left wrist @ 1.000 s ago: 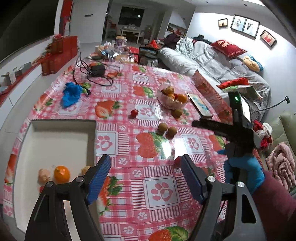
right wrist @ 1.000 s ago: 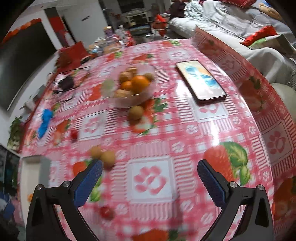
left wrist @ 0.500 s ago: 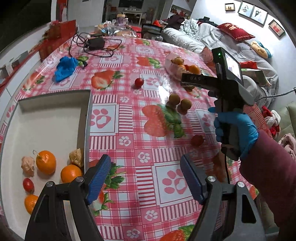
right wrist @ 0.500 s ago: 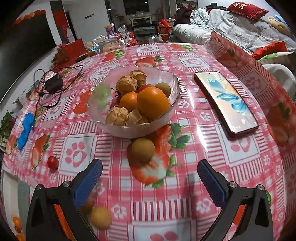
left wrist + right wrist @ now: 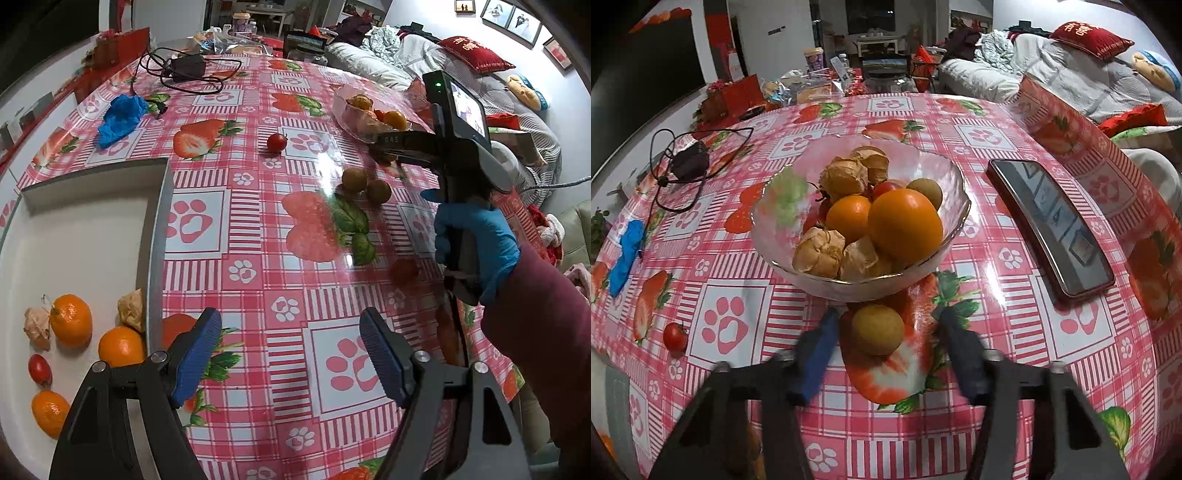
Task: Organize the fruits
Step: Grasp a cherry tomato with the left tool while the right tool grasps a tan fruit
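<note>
As jaws close, longan [image 5: 878, 329] btwn right hand-held gripper [image 5: 884, 350] pads, untouched.

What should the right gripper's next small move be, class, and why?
Probably finish closing on the small brown fruit. The right gripper has just been closing, and the fruit sits between its fingers in front of the bowl; gaps still seem to show on both sides, so it is not yet gripped.

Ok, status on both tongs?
Right tongs closing around brown fruit, gaps both sides. Left tongs open, empty. Glass bowl just beyond.
</note>
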`<state>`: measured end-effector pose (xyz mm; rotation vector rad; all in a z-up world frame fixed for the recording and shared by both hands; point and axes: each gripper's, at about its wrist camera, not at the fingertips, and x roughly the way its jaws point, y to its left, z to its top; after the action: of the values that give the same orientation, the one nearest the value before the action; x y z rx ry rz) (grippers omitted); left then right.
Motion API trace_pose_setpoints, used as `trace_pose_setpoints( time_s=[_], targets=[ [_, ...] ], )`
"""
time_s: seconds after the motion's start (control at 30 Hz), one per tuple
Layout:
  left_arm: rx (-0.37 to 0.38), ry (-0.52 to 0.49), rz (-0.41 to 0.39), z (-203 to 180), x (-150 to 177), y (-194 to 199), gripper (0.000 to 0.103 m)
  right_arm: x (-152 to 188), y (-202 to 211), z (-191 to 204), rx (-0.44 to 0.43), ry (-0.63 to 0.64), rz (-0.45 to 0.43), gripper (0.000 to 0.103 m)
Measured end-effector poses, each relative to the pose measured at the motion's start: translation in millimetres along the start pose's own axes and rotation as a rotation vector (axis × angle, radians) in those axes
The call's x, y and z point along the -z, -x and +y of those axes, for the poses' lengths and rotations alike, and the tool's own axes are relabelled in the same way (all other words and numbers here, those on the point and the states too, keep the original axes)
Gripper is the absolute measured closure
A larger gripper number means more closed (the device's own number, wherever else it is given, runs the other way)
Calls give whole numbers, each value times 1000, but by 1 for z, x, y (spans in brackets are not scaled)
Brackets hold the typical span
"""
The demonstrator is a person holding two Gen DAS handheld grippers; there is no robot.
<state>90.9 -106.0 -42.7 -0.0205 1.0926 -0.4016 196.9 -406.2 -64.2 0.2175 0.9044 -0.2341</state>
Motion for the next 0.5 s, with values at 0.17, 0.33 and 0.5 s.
trace_pose_setpoints(
  time_s=[0.17, 0.33, 0.5],
  targets=[
    [16, -30, -1, -16, -4, -6, 23, 13, 13, -14, -51, 3, 22, 65],
    [22, -86, 11, -39, -7, -23, 23, 51, 43, -36, -93, 1, 51, 65],
    [27, -126, -2, -63, -12, -37, 23, 89, 73, -57, -131, -46, 69, 65]
  ],
)
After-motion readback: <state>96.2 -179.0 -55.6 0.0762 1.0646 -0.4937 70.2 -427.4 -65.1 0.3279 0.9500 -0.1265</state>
